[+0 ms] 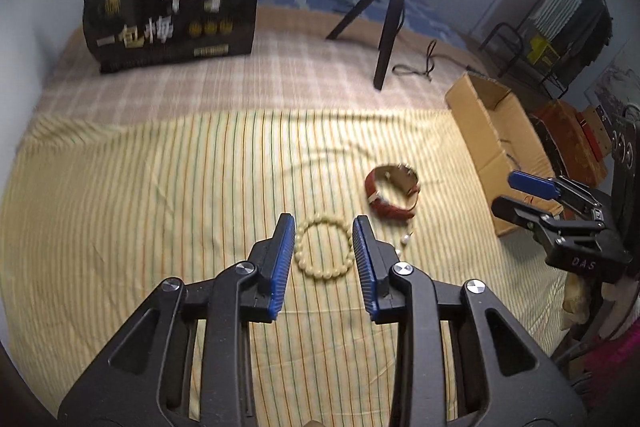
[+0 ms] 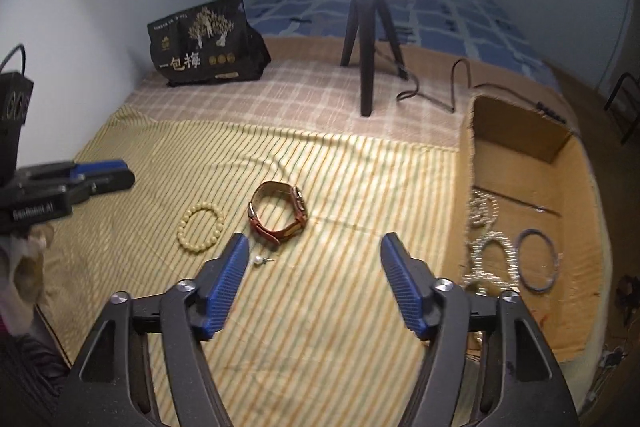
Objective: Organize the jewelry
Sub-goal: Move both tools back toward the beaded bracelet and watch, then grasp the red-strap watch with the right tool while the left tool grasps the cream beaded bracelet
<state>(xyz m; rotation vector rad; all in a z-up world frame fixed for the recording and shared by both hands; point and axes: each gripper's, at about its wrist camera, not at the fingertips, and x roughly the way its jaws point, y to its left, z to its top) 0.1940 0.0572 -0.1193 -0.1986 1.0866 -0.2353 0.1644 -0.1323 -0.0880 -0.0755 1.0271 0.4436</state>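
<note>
A cream bead bracelet (image 1: 301,255) (image 2: 184,227) lies on the striped yellow cloth (image 1: 160,187). My left gripper (image 1: 323,233) is open, its fingers either side of the bracelet, above it. A watch with a red-brown strap (image 1: 390,189) (image 2: 280,213) lies just right of the bracelet. A small pearl earring (image 1: 406,239) (image 2: 260,260) lies near the watch. My right gripper (image 2: 314,247) is open and empty above the cloth, right of the watch; it shows in the left wrist view (image 1: 520,193). A cardboard box (image 2: 560,195) (image 1: 492,131) holds pearl strands (image 2: 486,247) and a blue bangle (image 2: 538,259).
A black printed bag (image 1: 172,11) (image 2: 204,43) stands at the back by the wall. A ring light on a black tripod (image 1: 384,27) (image 2: 366,67) stands behind the cloth, with a cable (image 2: 432,91) beside it. Chairs and clutter (image 1: 568,39) lie to the right.
</note>
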